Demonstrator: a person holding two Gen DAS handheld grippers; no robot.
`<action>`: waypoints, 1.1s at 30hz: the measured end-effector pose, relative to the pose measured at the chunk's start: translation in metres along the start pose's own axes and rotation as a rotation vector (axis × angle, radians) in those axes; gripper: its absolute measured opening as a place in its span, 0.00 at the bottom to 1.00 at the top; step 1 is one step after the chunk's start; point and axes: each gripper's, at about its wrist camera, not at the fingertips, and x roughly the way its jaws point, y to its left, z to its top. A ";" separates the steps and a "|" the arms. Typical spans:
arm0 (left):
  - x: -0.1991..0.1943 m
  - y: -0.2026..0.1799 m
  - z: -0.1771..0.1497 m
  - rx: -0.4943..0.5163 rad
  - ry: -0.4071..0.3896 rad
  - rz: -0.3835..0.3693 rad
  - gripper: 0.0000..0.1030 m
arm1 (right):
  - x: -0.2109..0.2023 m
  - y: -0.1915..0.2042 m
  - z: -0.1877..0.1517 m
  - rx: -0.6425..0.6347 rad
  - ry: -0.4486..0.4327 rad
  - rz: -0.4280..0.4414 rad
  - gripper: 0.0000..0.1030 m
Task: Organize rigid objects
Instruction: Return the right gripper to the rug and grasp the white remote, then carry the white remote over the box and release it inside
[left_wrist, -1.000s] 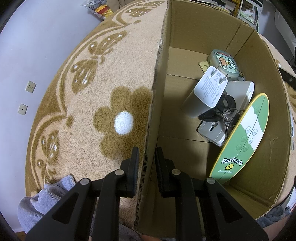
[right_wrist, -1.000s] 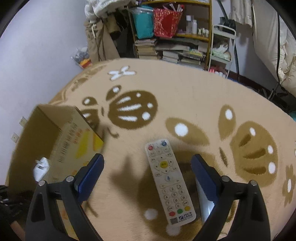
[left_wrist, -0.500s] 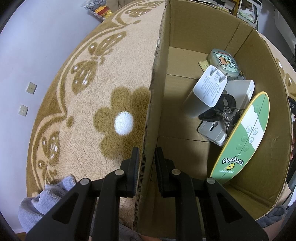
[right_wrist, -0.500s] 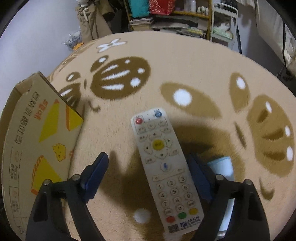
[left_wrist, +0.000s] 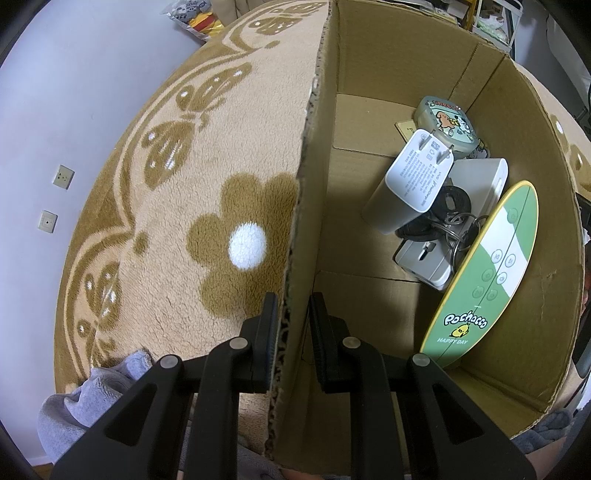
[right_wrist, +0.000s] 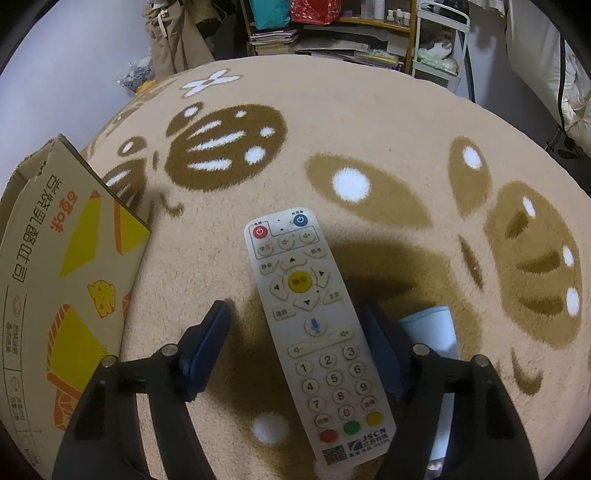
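The left gripper (left_wrist: 291, 314) is pinching the near wall of the open brown cardboard box (left_wrist: 402, 66): one black finger is outside the wall and the other is inside, and both press on the corrugated edge. To the left of this gripper lies the beige plush carpet with brown flower and butterfly patterns (left_wrist: 207, 155), and a grey fleece cloth (left_wrist: 96, 398) is at its lower left.

Ahead of the left gripper and to its right, inside the box, several things lie together. A green and white oval board with the print "Pochacco Happy Day" (left_wrist: 487, 273) leans on the right wall. Beside it is a white plug adapter with two metal pins (left_wrist: 421, 173), which rests on a pale grey rectangular case (left_wrist: 391, 210). Under them I can see a black ring with metal key rings (left_wrist: 456, 218) and a flat white device (left_wrist: 428, 262). Farther away stands a round greenish tin with a cartoon dog picture (left_wrist: 447, 122).

The right gripper (right_wrist: 299, 325) is spread wide, with its dark blue fingers low over the carpet. Between them lies the white TV remote control with coloured buttons (right_wrist: 317, 325), face up, closer to the right finger; I cannot tell whether that finger touches it. A light blue object (right_wrist: 432, 325) is partly hidden behind the right finger. The printed outer side of the box is to the left of this gripper.
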 end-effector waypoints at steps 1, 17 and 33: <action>0.000 -0.001 0.000 -0.001 0.000 -0.001 0.17 | 0.000 -0.001 0.000 0.007 -0.002 -0.005 0.69; -0.001 -0.001 -0.001 0.002 -0.001 0.002 0.17 | -0.023 0.005 -0.027 0.065 -0.094 -0.046 0.43; 0.000 -0.002 -0.001 0.002 -0.001 0.002 0.17 | -0.122 0.074 -0.011 -0.033 -0.292 0.135 0.43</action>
